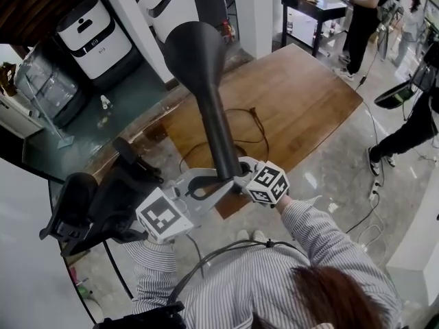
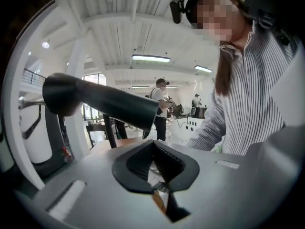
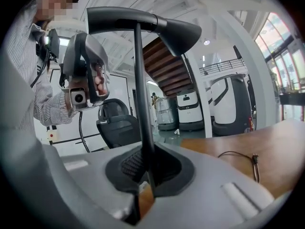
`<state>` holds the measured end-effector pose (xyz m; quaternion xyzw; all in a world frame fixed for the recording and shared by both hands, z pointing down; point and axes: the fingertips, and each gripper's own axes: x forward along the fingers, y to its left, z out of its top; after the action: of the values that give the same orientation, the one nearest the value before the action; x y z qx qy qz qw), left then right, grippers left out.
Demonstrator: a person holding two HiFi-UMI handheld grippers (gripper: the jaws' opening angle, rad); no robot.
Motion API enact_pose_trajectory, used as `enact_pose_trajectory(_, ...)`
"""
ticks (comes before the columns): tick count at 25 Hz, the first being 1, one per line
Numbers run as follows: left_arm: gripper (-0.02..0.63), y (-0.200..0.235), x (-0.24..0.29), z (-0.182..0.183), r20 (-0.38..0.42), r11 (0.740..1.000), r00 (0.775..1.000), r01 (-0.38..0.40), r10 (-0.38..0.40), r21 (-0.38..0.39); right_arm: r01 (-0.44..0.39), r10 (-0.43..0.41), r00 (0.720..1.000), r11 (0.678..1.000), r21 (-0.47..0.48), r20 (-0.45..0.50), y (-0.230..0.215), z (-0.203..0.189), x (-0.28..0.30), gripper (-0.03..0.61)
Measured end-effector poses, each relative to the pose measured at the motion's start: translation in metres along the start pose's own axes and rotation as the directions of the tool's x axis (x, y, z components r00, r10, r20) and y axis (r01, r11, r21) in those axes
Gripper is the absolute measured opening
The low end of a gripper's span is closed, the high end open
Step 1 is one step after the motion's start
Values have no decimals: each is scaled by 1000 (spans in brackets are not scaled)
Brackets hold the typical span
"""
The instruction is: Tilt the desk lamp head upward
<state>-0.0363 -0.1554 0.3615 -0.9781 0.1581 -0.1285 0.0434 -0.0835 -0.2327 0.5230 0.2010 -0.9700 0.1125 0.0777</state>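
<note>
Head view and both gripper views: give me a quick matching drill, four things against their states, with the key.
Things:
1. left gripper
2. right gripper
3. cable
4. lamp head

States:
A. lies on the wooden table
B. black cone atop the lamp stem
C. shut on the lamp stem
D. shut, nothing between its jaws

Pairs: 1-D, 2-C, 3-A, 4-B

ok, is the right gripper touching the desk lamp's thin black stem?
Touching. Right gripper view: the right gripper has its jaws closed on the thin black stem, pads pressing it from both sides.
</note>
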Motion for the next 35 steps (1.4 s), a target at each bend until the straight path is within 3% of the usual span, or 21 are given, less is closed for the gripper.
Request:
enact_pose_trajectory(5,13,2,-18,18,79,999,997,0,4,-53,-3,3,1000,1000,7,-6,-1,-1,0,18)
enact_pose_trajectory(7,30,13,-31,26,101,997,993,-61,65,-35,0,0,1000,1000,3,-8,0,-1,1,18)
enact_pose_trajectory(10,43,32,-66,72,234,986,958,-166,164,-11,6,-6,1000,1000,13,-8,-2,-3,2,18)
enact_pose_trajectory(12,41,29,-75,111,333,987,932,-157,141,19,5,-4,1000,1000,3,-22,-1,-3,2,18)
enact_pose_trajectory(13,43,22,-69,120,334,991,937,-128,104,51,8,-8,1000,1000,1,-27,-1,-4,2,18)
enact_pose_trajectory(16,57,7,-32,107,209,994,978,-43,21,100,20,-19,1000,1000,19,-21,-2,-5,2,18)
enact_pose_trajectory(21,7,1,-7,89,125,994,992,-34,21,101,22,-21,999,1000,14,-31,-2,-6,4,18)
enact_pose_trajectory(25,6,-1,-4,91,165,1000,986,15,-18,21,23,-22,999,1000,18,-33,-2,-8,5,18)
enact_pose_trajectory(30,5,4,-6,92,169,999,985,-40,36,20,21,-20,999,1000,21,-36,-3,-8,4,18)
enact_pose_trajectory(35,5,8,-8,64,164,997,986,-25,37,-72,22,-21,999,999,30,-35,-4,-8,4,17)
